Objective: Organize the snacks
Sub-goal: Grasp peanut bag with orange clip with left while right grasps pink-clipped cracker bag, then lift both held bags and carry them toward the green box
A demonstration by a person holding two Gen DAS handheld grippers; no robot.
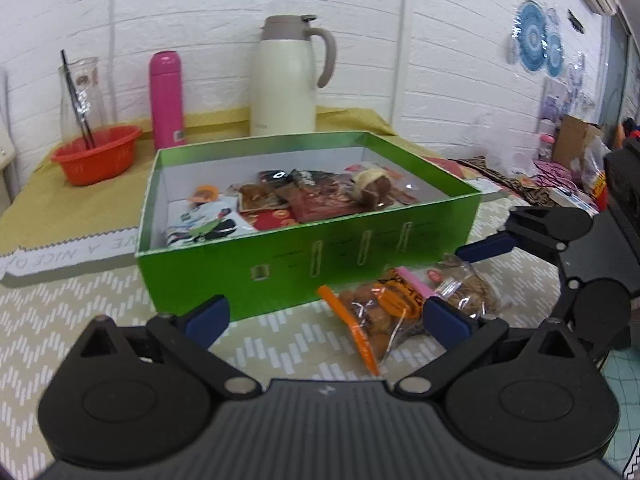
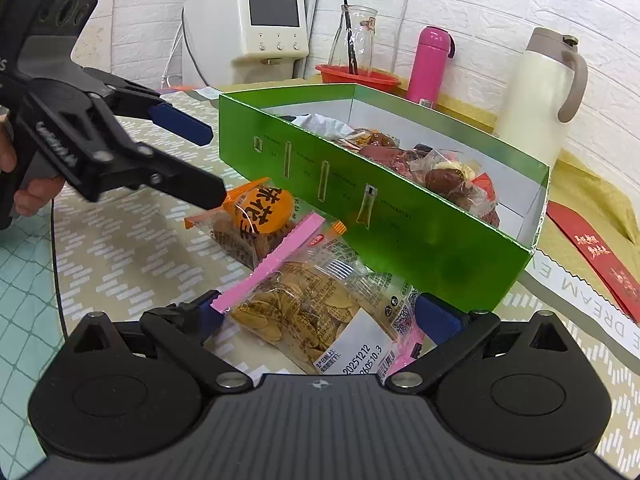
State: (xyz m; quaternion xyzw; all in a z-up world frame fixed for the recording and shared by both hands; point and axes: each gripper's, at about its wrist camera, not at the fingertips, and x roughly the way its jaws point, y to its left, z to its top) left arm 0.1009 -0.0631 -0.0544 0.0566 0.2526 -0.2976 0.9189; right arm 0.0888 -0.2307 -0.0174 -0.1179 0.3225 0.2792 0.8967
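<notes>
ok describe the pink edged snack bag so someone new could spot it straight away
Find the green box on the table; two clear snack bags lie on the cloth against its long front wall. The pink-edged bag is the one between the open right claw fingers, holding pale flat crisps, unlike its orange-labelled neighbour.

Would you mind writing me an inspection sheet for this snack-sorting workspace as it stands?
Surface: table under a pale chevron mat, yellow cloth behind.
Job's things: open green box holding mixed snacks; orange snack packet and pink-edged biscuit packet lie on the mat, outside against its front wall.
Clutter: red bowl, glass carafe, pink flask, cream jug, red envelope.
Grippers: left gripper open, near the orange packet; right gripper open, fingers either side of the biscuit packet.
Cables: thin black lead at the mat's edge.
Surroundings: white brick wall, countertop appliance.
</notes>
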